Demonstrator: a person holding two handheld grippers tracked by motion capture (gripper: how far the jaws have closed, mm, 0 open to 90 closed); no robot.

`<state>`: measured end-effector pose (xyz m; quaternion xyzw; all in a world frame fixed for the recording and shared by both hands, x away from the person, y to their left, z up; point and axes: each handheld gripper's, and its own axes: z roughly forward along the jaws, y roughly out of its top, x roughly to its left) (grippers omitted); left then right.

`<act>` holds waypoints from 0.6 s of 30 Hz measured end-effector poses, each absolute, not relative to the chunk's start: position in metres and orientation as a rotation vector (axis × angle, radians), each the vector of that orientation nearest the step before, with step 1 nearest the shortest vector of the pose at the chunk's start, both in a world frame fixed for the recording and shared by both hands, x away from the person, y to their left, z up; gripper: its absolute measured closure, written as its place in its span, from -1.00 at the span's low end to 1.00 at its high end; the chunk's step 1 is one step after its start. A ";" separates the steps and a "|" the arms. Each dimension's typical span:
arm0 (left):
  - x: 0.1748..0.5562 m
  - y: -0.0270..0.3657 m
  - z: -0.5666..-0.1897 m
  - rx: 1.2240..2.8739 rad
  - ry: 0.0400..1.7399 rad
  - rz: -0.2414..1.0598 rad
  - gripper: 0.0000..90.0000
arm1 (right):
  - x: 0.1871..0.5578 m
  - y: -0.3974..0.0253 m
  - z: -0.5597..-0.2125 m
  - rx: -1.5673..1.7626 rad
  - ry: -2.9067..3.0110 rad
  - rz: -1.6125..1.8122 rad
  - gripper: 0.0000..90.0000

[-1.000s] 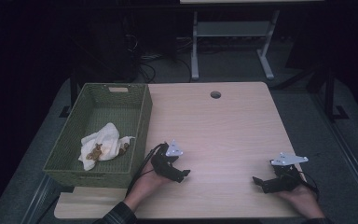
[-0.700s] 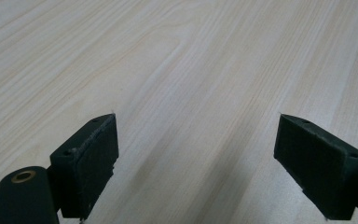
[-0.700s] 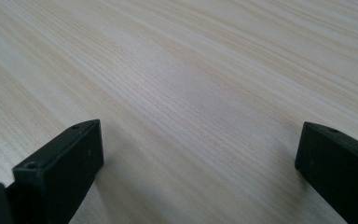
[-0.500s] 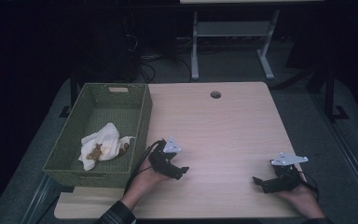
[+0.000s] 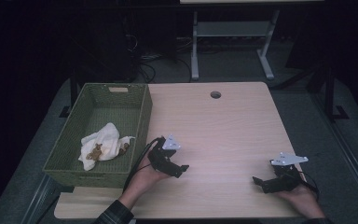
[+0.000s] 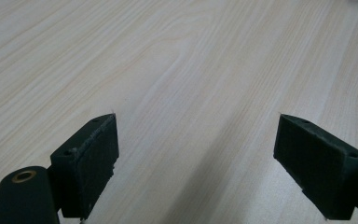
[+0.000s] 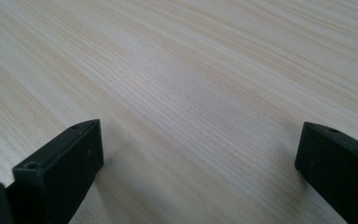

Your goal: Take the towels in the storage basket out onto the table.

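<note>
Resting low over the near part of the light wooden table (image 5: 223, 126), the left gripper (image 5: 181, 170) is lying in the person's left hand (image 5: 145, 176) just right of the green woven basket (image 5: 142, 122), its jaws spread wide in the left gripper view with bare wood grain between them and nothing held. Sitting well apart at the near right corner, the right gripper (image 5: 257, 181) is pointing left in the person's right hand (image 5: 303, 198), its jaws likewise gaping wide over bare tabletop and gripping nothing. Lying crumpled inside the basket toward its near end, a white cloth (image 5: 103, 141) with small brown patches is staying clear of both grippers.
</note>
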<state>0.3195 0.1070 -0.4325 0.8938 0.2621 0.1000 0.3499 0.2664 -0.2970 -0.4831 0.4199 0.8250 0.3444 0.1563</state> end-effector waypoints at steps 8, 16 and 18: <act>0.322 0.107 -0.423 2.312 0.679 0.250 -0.71 | 0.266 -0.297 -0.483 1.203 2.362 0.986 -0.98; 0.324 0.108 -0.414 2.313 0.677 0.232 -0.71 | 0.266 -0.297 -0.483 1.202 2.362 0.986 -0.98; 0.325 0.107 -0.411 2.307 0.680 0.229 -0.71 | 0.266 -0.297 -0.483 1.203 2.362 0.986 -0.98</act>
